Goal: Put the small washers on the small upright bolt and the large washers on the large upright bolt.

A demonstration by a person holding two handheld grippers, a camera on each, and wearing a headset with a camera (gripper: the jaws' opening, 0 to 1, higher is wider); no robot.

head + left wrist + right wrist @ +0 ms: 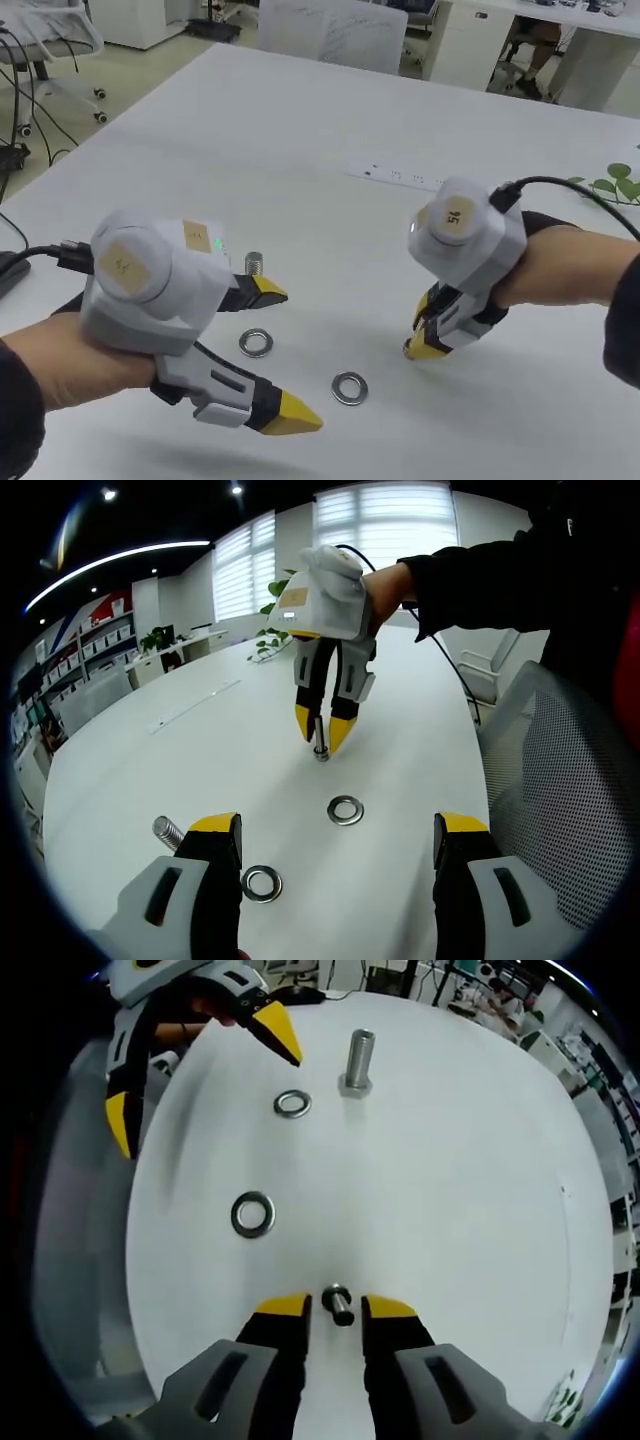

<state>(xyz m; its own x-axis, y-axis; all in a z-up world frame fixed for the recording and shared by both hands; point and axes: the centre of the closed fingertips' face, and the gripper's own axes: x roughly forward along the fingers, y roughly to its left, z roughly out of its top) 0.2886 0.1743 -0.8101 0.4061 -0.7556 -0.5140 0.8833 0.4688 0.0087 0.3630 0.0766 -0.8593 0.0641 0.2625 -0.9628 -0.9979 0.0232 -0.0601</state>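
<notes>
Two flat steel washers lie on the white table (300, 150), one (256, 343) near the large upright bolt (253, 264), the other (349, 387) further right. My left gripper (280, 352) is open and empty, with its jaws wide on either side of the nearer washer (261, 883); the second washer (346, 809) lies ahead of it. My right gripper (428, 338) points down at the small upright bolt (337, 1303). Its jaws stand a little apart on either side of the bolt, with thin gaps showing. The large bolt (357, 1060) stands beyond both washers (292, 1103) (252, 1214).
A flush power strip (395, 177) sits in the tabletop behind the grippers. A green plant (620, 180) stands at the right edge. Office chairs (330, 35) and desks lie beyond the table. A mesh chair back (570, 780) is close on the right.
</notes>
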